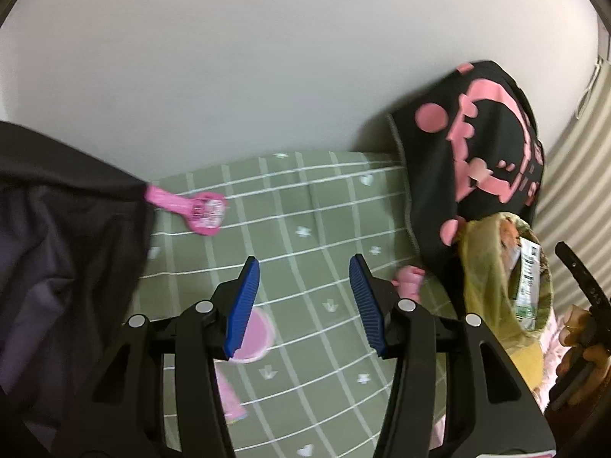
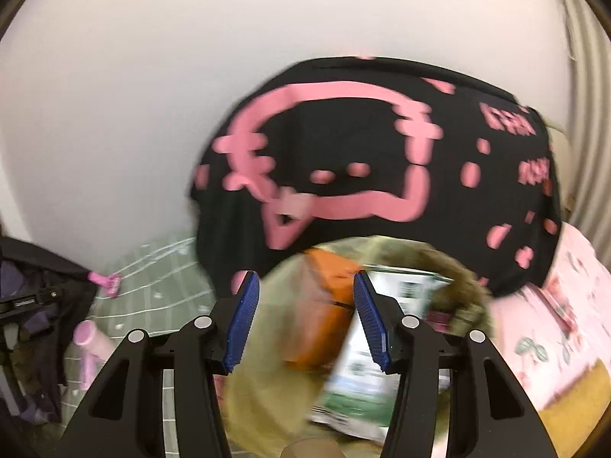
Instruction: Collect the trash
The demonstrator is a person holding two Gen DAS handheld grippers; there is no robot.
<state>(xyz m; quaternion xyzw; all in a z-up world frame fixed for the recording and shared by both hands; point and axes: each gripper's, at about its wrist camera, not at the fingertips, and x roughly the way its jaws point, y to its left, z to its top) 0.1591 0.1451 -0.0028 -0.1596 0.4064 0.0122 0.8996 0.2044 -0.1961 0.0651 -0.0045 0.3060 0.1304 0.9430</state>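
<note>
**A:** From the left wrist view, where do you stand?

**B:** Your left gripper (image 1: pixel 305 305) has its jaws apart with nothing between them, only the green checked bedsheet (image 1: pixel 305 198). It tilts steeply down at the bed. A pink wrapper (image 1: pixel 202 210) lies ahead and to the left of the fingertips, well apart from them; a pink cup-like piece (image 1: pixel 256 336) sits just under the left finger, and another small pink item (image 1: pixel 409 280) just beyond the right finger. To do this step well, I'd pick one piece, centre it between the pads, and close only once both pads flank it.

**A:** And the right wrist view?

**B:** Your right gripper (image 2: pixel 303 313) also stands apart, clamped on nothing, pointing down over the mouth of the yellowish trash bag (image 2: pixel 267 393). Inside it, an orange packet (image 2: pixel 324 305) and a green-and-white carton (image 2: pixel 359 362) lie just ahead of the fingertips. The black pillow with pink print (image 2: pixel 362 152) rises behind. The view is blurred, so hold the bag's mouth in reach.
</note>
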